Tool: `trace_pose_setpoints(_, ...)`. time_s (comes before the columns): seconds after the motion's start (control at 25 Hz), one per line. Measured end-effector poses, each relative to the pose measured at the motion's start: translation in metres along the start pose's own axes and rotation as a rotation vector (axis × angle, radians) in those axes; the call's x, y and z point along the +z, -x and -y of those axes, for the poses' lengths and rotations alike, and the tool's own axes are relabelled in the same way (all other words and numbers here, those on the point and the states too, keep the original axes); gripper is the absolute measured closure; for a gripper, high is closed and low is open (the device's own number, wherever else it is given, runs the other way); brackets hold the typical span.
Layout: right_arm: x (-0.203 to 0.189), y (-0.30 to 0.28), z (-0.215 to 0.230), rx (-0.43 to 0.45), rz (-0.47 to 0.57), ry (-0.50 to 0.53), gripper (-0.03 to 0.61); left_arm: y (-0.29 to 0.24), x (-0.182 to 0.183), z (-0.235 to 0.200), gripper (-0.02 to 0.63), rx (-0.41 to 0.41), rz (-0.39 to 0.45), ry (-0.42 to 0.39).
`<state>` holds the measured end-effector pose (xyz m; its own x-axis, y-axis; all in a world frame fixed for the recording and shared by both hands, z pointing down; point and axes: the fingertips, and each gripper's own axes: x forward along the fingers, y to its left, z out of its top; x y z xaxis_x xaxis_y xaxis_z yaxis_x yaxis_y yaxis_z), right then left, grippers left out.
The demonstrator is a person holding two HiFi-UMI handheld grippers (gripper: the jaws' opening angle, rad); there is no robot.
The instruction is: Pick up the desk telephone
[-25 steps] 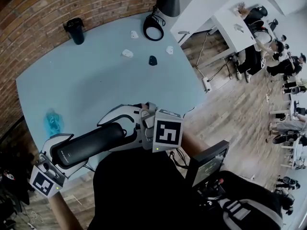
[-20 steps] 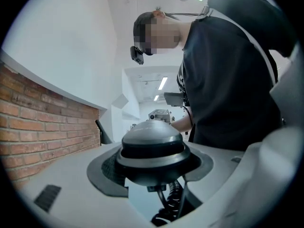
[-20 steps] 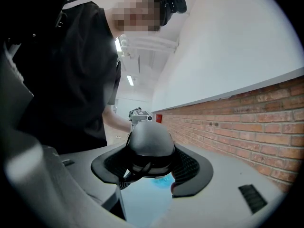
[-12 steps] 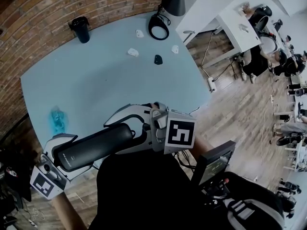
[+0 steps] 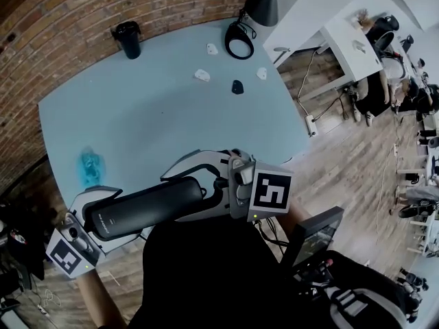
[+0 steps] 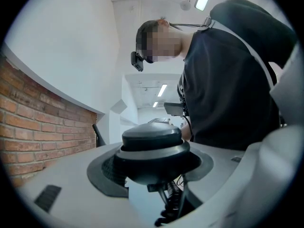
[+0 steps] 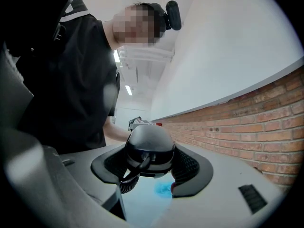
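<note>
Jaws of the left gripper point(image 5: 110, 218) and the right gripper point(image 5: 206, 187) stand wide, each clamped on one end of the black telephone handset point(image 5: 147, 208). It hangs roughly level between them over the near edge of the pale blue table point(image 5: 171, 108), with the coiled cord point(image 7: 124, 184) trailing under the end in the right gripper. Farther out on the table: a crumpled blue thing point(image 5: 89, 166) at left, small white pieces point(image 5: 202, 75), a small black piece point(image 5: 237, 86), then a black cup point(image 5: 128, 38) and a black ring point(image 5: 240, 43) near the brick wall point(image 5: 82, 9).

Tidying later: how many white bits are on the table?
3 white bits: one by the lamp, one left of the black bit, one right of it. More may be hidden.
</note>
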<state>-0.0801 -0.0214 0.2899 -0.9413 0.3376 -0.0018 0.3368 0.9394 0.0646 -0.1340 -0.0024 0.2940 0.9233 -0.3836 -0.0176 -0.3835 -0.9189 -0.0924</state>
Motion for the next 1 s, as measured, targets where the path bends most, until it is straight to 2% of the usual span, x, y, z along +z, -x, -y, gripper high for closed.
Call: trace_pose_setpoints(1.0, -0.009, 0.0, -0.001, -0.002, -0.019, -0.011, 0.307, -0.002, -0.014, 0.001, 0.311, -0.021, -0.035, 0.029)
